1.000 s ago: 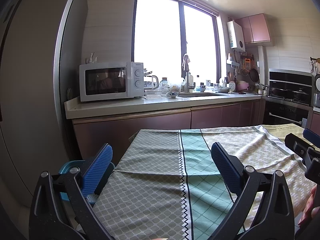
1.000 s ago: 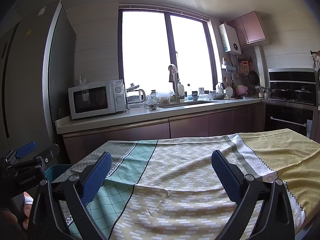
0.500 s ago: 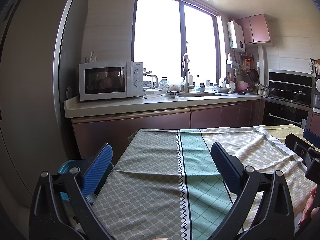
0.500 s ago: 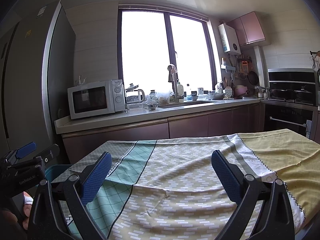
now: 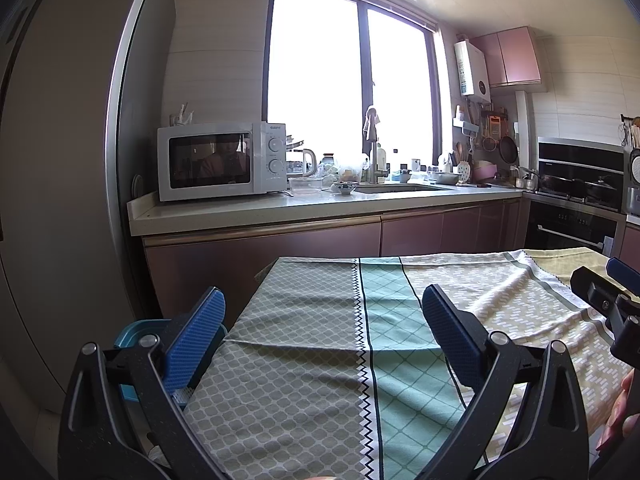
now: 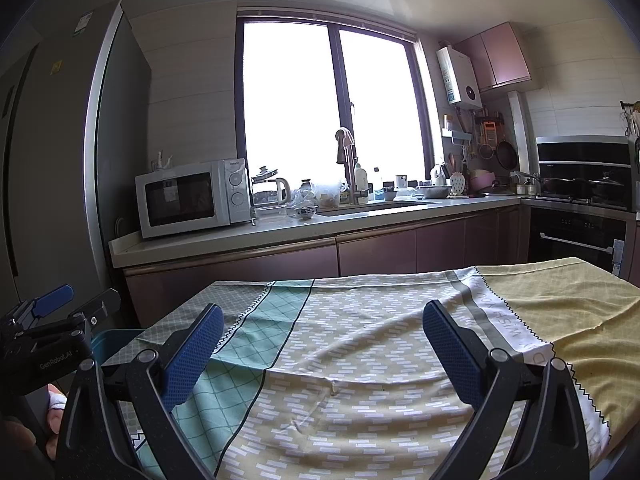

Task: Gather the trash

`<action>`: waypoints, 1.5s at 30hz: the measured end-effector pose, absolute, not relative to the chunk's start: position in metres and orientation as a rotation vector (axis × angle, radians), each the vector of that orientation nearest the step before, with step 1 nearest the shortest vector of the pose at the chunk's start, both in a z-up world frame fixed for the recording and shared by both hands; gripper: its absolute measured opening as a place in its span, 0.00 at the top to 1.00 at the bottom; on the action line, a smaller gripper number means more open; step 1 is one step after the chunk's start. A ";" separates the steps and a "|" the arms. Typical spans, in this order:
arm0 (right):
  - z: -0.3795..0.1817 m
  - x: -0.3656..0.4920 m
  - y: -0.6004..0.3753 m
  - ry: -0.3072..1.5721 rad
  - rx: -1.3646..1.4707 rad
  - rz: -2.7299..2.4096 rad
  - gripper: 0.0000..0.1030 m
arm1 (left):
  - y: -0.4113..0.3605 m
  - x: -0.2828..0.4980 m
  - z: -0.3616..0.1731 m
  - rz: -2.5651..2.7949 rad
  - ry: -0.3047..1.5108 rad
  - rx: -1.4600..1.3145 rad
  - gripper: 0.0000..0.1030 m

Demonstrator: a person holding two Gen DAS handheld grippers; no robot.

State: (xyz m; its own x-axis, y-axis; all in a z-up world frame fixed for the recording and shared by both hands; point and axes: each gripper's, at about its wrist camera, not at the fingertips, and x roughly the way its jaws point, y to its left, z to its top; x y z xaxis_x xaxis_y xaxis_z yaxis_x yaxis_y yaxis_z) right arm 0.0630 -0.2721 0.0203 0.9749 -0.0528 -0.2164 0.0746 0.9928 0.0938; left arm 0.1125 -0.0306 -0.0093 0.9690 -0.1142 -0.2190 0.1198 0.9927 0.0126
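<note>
hovering the left gripper low over the tablecloth, with the jaws spread wide and nothing between the blue pads. holding the right gripper the same way over the yellow-and-white part of the cloth, likewise released and empty. keeping both side by side, near each other, above the near half of the table.

looking for the trash and finding none on the cloth in either view; failing to tell where it is. noticing only a blue bin just beside the table's left corner, partly hidden behind the left finger, and some crumpled plastic far off on the counter by the sink, too small to call trash or not.

judging this as the searching step, with collecting not yet begun.

risking, from here:
- closing on the cloth itself instead of on litter, given the creases and the small raised pucker under the right gripper; dragging the cloth off the table as a result.
- missing small scraps against the busy pattern of diamonds and dashes, especially under the glare from the window.
- knocking the two grippers together when reaching toward the same spot, being this close.
- dropping a piece beside the bin rather than into it, with only its rim showing and the table edge overhanging part of it.
- mistaking kitchen goods on the counter for rubbish, with the backlight washing out detail there.
</note>
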 end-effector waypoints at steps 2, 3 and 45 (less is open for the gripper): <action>0.020 0.063 -0.272 0.215 0.102 -0.065 0.06 | -0.032 0.114 -0.010 -0.120 0.223 0.024 0.05; 0.020 0.063 -0.272 0.216 0.102 -0.065 0.06 | -0.033 0.114 -0.011 -0.119 0.222 0.025 0.05; 0.015 0.066 -0.275 0.218 0.104 -0.063 0.06 | -0.033 0.114 -0.014 -0.119 0.231 0.030 0.05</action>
State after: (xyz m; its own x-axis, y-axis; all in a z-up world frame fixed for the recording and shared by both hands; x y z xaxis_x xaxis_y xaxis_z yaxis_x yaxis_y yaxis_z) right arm 0.0655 -0.2746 0.0145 0.9743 -0.0511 -0.2192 0.0737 0.9926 0.0965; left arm 0.1136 -0.0334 -0.0140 0.9665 -0.1140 -0.2298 0.1209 0.9925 0.0162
